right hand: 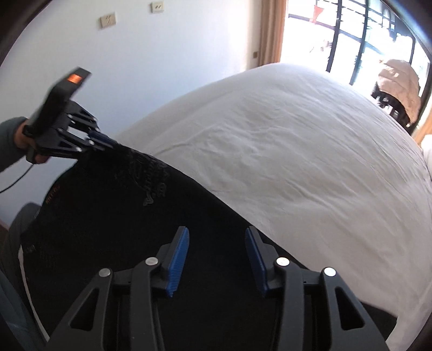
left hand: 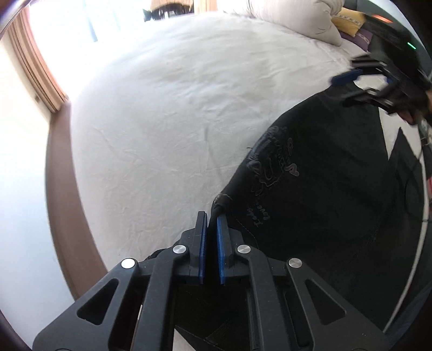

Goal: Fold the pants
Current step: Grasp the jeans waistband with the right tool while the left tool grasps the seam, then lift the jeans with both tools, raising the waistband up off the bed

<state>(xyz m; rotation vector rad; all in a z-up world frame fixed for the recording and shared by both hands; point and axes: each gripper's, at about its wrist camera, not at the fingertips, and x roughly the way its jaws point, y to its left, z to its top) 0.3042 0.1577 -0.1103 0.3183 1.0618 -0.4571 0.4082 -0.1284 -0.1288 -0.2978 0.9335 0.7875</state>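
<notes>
Black fabric pants point(left hand: 324, 189) with a tone-on-tone printed emblem lie spread on the white-sheeted bed point(left hand: 175, 121), filling the 3-to-6 o'clock part of the left wrist view. Your left gripper point(left hand: 211, 220), blue-padded, is clenched on a corner of the cloth at the garment's near edge. Your right gripper point(right hand: 216, 237) stands part open above the dark fabric, its pads point(right hand: 178, 251) not seen pressing anything. Seat the cloth edge fully between those pads before you close, judging that a shallow pinch would slip. Match the two grips along one edge, then lift evenly so the fabric hangs taut. The crumpled white pillow point(left hand: 310, 24) at 1 o'clock lies well apart.
</notes>
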